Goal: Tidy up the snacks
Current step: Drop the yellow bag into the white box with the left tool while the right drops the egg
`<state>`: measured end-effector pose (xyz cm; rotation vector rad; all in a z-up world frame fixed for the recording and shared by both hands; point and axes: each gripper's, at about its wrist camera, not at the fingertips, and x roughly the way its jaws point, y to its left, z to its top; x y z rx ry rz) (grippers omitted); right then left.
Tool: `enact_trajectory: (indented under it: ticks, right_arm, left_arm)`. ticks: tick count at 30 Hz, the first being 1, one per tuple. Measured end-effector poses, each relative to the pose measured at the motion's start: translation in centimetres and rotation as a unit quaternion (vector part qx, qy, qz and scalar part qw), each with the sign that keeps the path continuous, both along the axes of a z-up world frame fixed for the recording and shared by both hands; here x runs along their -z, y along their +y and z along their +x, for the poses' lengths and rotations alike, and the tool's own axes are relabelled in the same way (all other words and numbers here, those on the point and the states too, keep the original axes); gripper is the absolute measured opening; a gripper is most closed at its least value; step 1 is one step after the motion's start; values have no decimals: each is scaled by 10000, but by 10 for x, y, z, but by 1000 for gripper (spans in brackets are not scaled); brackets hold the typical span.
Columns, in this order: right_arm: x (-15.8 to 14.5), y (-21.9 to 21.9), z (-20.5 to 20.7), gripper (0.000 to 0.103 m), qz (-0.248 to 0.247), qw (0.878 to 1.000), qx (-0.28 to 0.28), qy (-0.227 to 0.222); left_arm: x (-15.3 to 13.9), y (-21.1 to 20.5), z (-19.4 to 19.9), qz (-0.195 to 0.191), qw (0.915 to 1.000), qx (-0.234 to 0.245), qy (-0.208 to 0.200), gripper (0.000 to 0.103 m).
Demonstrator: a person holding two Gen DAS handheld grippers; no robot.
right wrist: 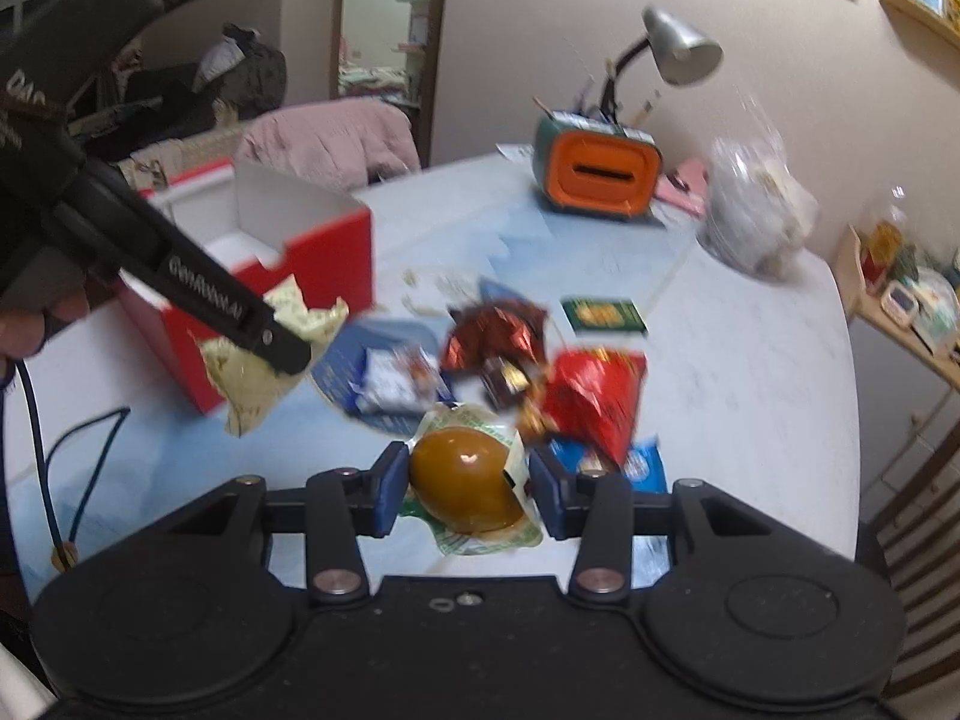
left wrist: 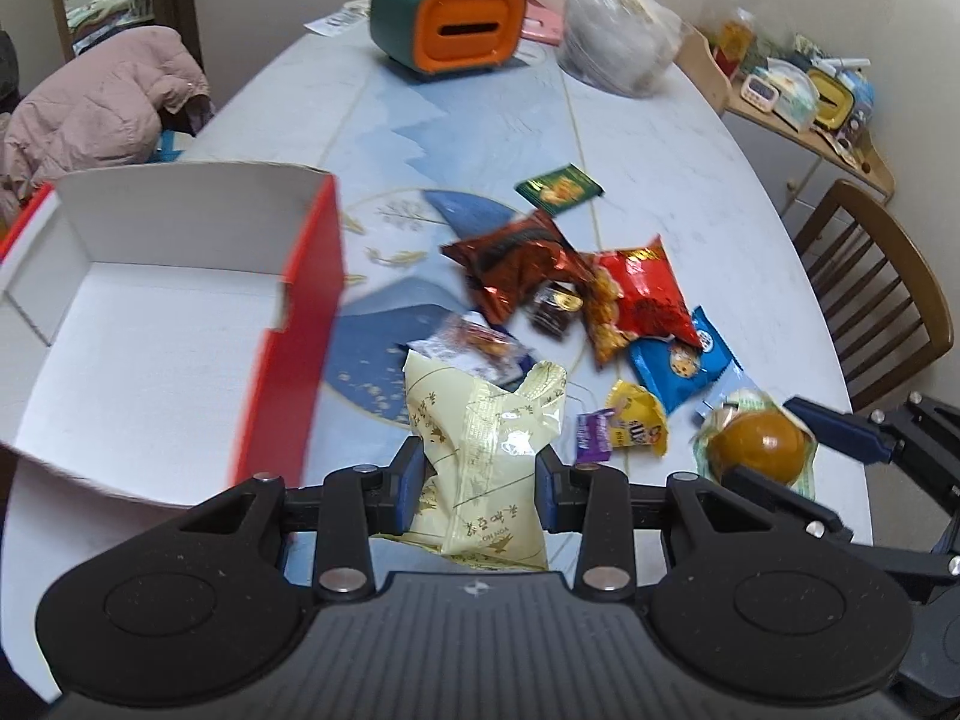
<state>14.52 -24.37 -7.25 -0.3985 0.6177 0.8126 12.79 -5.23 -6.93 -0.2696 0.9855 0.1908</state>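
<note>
My left gripper (left wrist: 480, 483) is shut on a pale yellow snack packet (left wrist: 480, 438), held above the table just right of the open red box (left wrist: 144, 324) with its white inside. In the right wrist view that same packet (right wrist: 252, 372) hangs from the left gripper (right wrist: 288, 354) in front of the red box (right wrist: 312, 264). My right gripper (right wrist: 465, 489) is shut on a brown egg in a clear green-edged wrapper (right wrist: 465, 480); the egg (left wrist: 756, 441) also shows at the right of the left wrist view. Several loose snack packets, among them a red one (left wrist: 645, 294), lie mid-table.
An orange-and-green tissue box (left wrist: 447, 30) and a clear plastic bag (left wrist: 618, 30) stand at the table's far end. A wooden chair (left wrist: 876, 300) is at the right edge, a pink jacket (left wrist: 96, 102) at the far left. A desk lamp (right wrist: 678, 48) stands behind.
</note>
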Motion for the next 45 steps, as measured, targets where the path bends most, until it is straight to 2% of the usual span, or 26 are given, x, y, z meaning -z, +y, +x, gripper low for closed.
enact_trajectory:
  ticks: [10, 19, 26, 34, 42, 45]
  right_arm:
    - [-38, 76, -21, 43, 205, 9990, -373, -147]
    - [-42, 164, -38, 43, 181, 9982, -568, -115]
    - [-32, 223, -37, 43, 148, 9983, -551, 98]
    - [-11, 283, -25, 43, -123, 9981, -459, 389]
    - [19, 316, -7, 43, -390, 9943, -312, 946]
    - [29, 322, -2, 43, -495, 9922, -200, 1123]
  left_arm:
    - [-24, 68, -30, -13, 9998, -99, -191, 36]
    - [-30, 150, -53, 43, 9992, -355, -196, 36]
    - [-26, 208, -58, 114, 9987, -500, -79, 36]
    - [-8, 261, -47, 234, 9979, -570, 204, 36]
    - [21, 292, -30, 246, 9966, -535, 576, 36]
    - [31, 290, -23, 294, 9966, -326, 704, 36]
